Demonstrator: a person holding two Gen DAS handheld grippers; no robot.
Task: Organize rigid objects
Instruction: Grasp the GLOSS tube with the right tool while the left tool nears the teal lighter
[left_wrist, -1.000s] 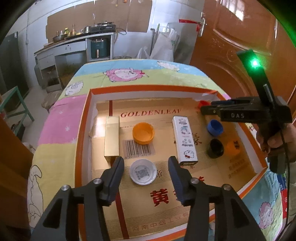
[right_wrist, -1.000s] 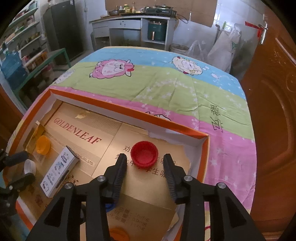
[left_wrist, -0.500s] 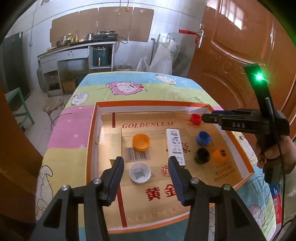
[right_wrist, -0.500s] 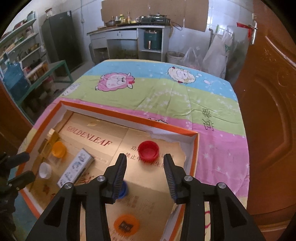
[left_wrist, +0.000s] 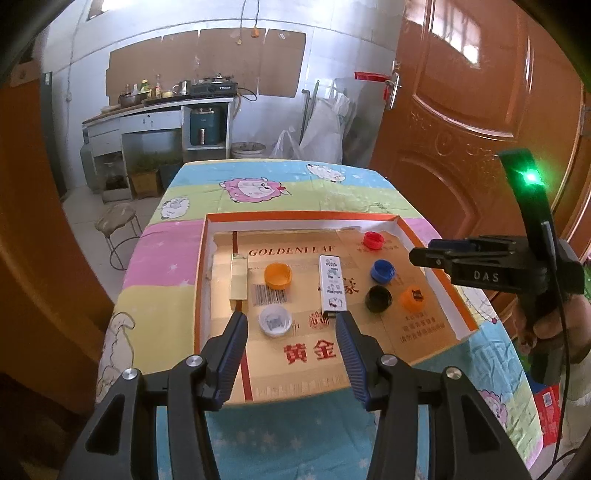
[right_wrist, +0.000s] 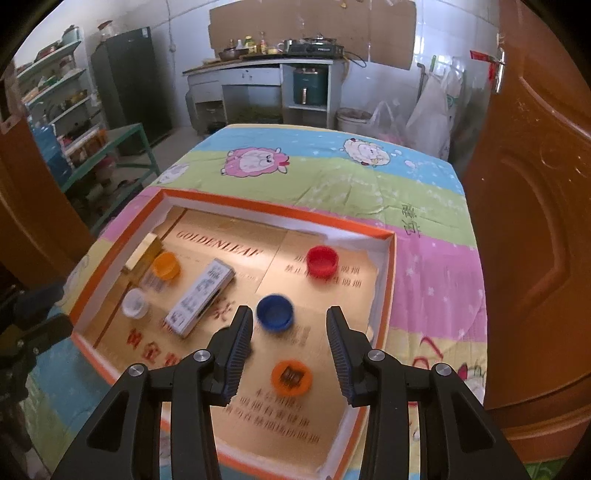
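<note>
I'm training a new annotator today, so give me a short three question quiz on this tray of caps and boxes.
1. True or false: the left hand-held gripper holds the white cap.
2. Which cap lies nearest the tray's far wall: A red cap, B blue cap, C black cap?
3. How many orange caps lie in the tray?

Key: 1 false, it is empty. 2 A. 3 two.

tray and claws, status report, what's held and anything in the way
Left claw open, empty, above tray. Right claw open, empty. Six caps and two boxes lie loose in tray, none gripped. Nothing in the way.
</note>
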